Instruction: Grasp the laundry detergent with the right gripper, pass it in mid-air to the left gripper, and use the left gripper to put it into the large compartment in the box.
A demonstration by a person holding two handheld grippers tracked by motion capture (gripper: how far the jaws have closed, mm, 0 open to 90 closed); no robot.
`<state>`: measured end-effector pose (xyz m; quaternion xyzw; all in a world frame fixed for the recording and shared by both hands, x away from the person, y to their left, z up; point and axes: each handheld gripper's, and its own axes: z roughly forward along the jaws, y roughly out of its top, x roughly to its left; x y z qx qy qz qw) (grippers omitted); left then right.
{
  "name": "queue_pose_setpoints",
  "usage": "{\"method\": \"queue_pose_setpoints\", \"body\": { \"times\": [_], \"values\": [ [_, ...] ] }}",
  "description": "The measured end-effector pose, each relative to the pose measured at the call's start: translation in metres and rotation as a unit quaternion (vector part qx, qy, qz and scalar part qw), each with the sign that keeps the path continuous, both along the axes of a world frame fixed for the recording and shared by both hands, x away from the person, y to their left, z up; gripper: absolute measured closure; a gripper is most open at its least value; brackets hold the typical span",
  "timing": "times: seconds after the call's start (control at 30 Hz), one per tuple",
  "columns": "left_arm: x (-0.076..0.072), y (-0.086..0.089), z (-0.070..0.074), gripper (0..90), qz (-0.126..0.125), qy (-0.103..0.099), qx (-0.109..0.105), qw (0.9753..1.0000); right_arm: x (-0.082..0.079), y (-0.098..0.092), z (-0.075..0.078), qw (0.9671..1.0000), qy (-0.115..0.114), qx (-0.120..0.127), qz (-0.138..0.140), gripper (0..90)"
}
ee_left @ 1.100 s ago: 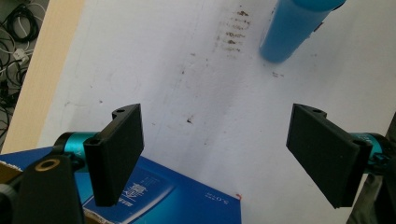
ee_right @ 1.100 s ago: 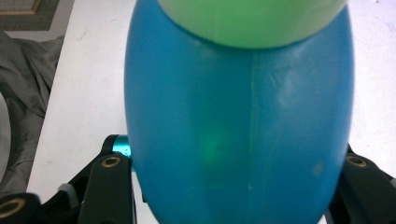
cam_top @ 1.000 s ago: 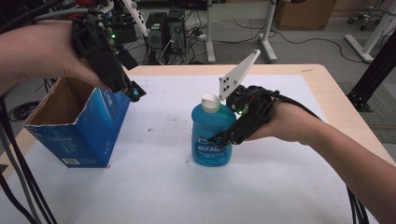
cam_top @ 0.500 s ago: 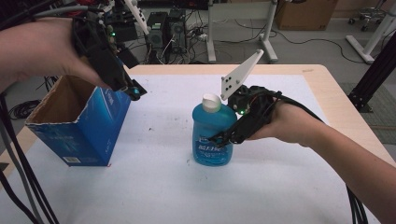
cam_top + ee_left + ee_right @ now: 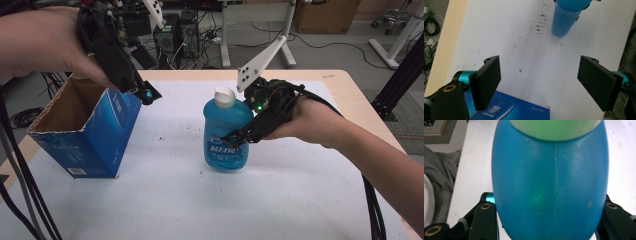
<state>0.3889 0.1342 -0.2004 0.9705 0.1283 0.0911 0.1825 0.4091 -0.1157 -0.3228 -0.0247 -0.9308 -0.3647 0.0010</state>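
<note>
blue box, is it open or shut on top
Open: in the high view the box shows its brown cardboard inside, with nothing visible in it. The left gripper hangs at its top edge, jaws apart.

Blue bottle (image 5: 549, 187) between black jaws

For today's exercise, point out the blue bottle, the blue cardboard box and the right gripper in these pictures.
blue bottle (image 5: 225, 131): high view, on its blue body below the white cap.
blue cardboard box (image 5: 102, 137): high view, on its front blue side.
right gripper (image 5: 239, 140): high view, between its fingertips at the bottle's side.
</note>
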Motion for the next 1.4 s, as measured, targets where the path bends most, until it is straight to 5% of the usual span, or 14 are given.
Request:
{"method": "queue_pose_setpoints", "body": {
  "times": [0.23,0.57,1.4],
  "values": [
    [-0.001,-0.012,0.015,19.1,-0.046,0.015,-0.021,0.9986,0.001,0.010,0.024,0.9998,0.003,0.003,0.017,44.4],
    [-0.004,-0.035,0.017,19.1,-0.094,0.024,-0.013,0.9952,-0.004,0.029,0.051,0.9990,-0.001,0.007,0.043,44.5],
    [-0.003,-0.059,0.009,20.2,-0.124,0.016,0.016,0.9920,-0.004,0.042,0.063,0.9986,-0.010,0.002,0.051,44.5]
  ]
}}
